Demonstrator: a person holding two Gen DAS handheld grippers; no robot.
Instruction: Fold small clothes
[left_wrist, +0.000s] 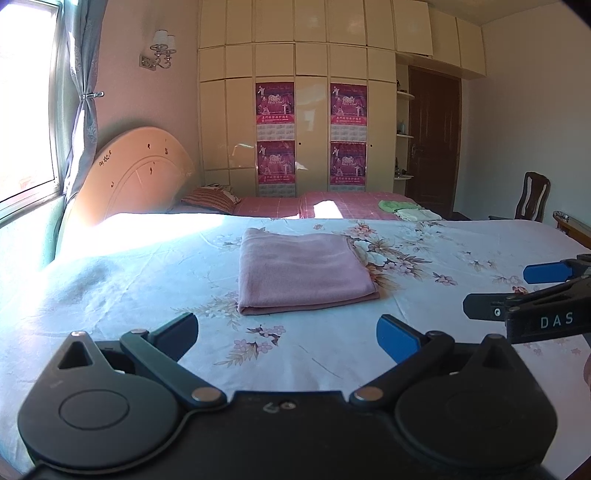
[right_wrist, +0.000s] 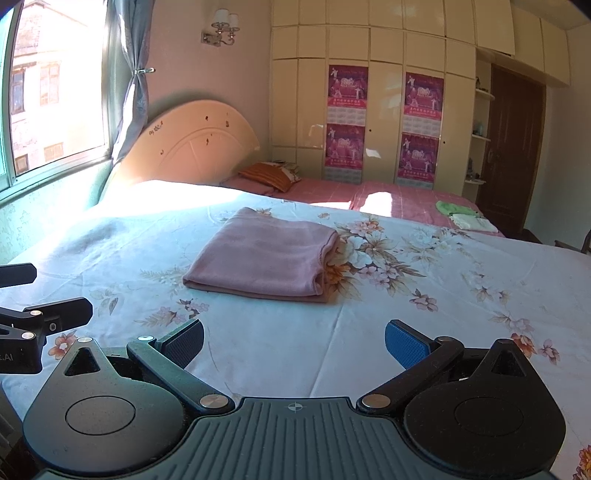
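At the far left, sun from the window (left_wrist: 26, 110) washes out the near corner of the bed (left_wrist: 147, 280). My left gripper (left_wrist: 288, 338) hangs low over the floral sheet with its jaws spread wide and nothing between them. Straight ahead of it, a little beyond the fingertips, lies the pink cloth (left_wrist: 304, 271), already folded into a thick rectangle with its long axis running roughly across my view. My right gripper (right_wrist: 294, 341) is likewise wide open and empty, and the cloth sits ahead and slightly left of it. I judge both about equally near; the doubled edge faces the right one.
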